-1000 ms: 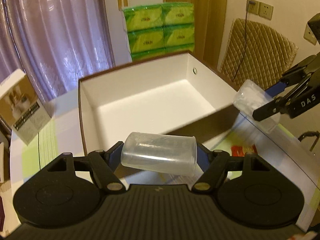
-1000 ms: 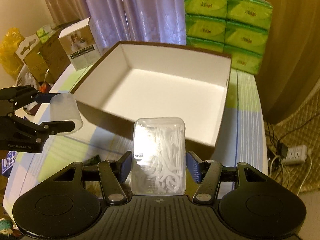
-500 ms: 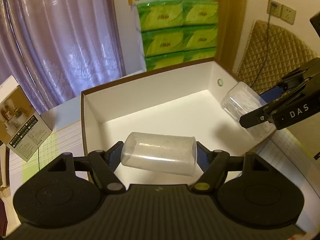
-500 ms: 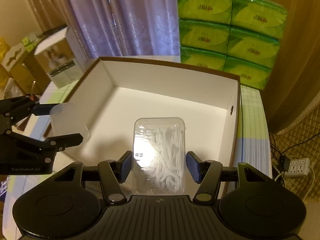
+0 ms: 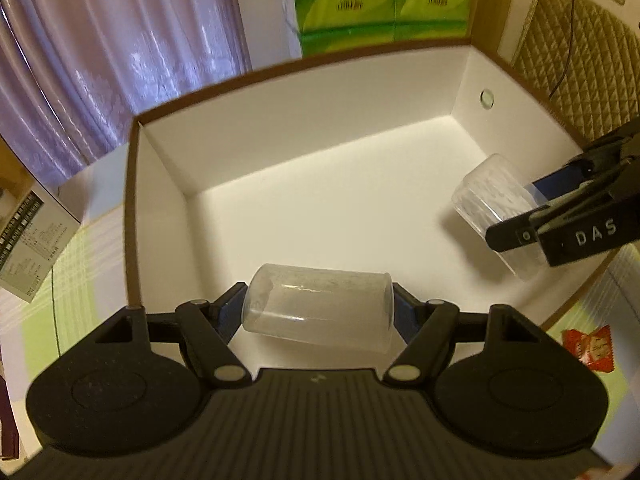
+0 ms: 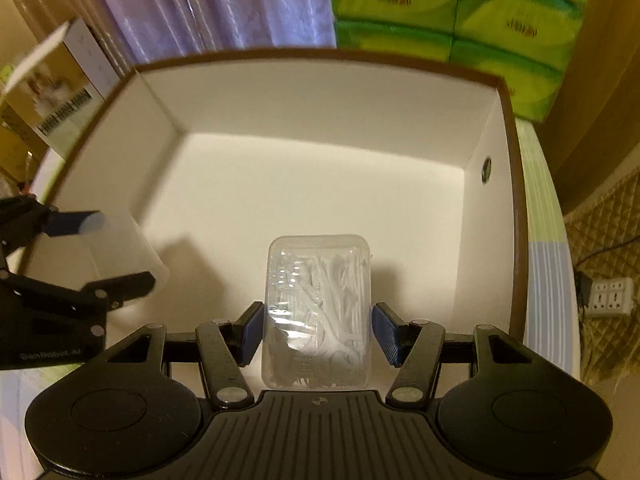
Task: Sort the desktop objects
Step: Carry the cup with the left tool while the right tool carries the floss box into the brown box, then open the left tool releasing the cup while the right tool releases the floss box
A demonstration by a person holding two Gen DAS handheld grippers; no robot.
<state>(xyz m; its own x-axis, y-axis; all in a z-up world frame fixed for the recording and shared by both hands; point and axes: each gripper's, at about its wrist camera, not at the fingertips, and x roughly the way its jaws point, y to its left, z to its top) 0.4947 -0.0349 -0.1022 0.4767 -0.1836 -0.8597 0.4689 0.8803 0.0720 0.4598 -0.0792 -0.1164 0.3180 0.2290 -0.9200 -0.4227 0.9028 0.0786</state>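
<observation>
The fingers (image 5: 230,312) of the left gripper (image 5: 319,312) are pressed against the two ends of a clear plastic cup (image 5: 318,306), which is held lying sideways above the near part of the white box (image 5: 280,120). In the right wrist view, the right gripper (image 6: 318,332) is clamped on the long sides of a clear case of floss picks (image 6: 318,312), which is carried over the box floor near the front wall.

Both items are judged to be over the box and ready for release. A roll is to be expected if the cup is dropped on its side (a round wall offers little to stop it), and it could come to rest against the case. If the case is let go from this height, it may land on edge or pop open. The two grippers are close together, so a collision is possible if either is swung inward. A red wrapper (image 5: 588,348) lies on the table outside the box.
</observation>
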